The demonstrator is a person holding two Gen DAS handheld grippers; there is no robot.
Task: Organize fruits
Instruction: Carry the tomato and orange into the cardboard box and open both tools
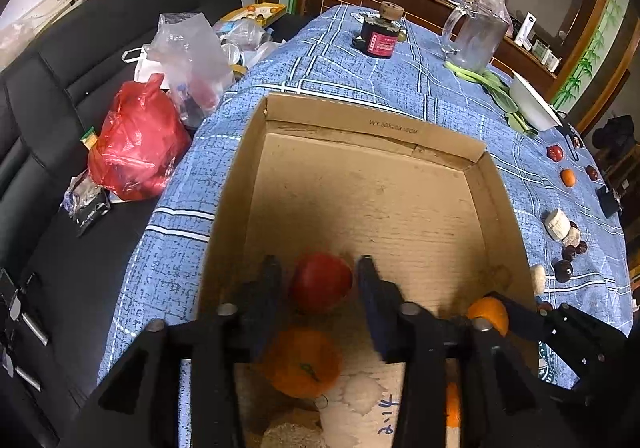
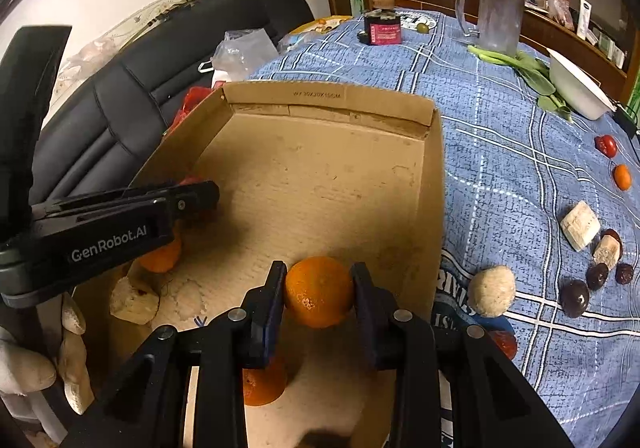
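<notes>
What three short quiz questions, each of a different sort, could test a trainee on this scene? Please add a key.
1. True or false: the right gripper is shut on an orange over the box.
2. Multiple choice: what lies between the open left gripper's fingers? A) an apple B) a mug C) a bag
3. Fill in: the tablecloth is mostly ____.

Key: 1 true; 2 A, the red apple, with gaps at both fingers; 3 blue.
</notes>
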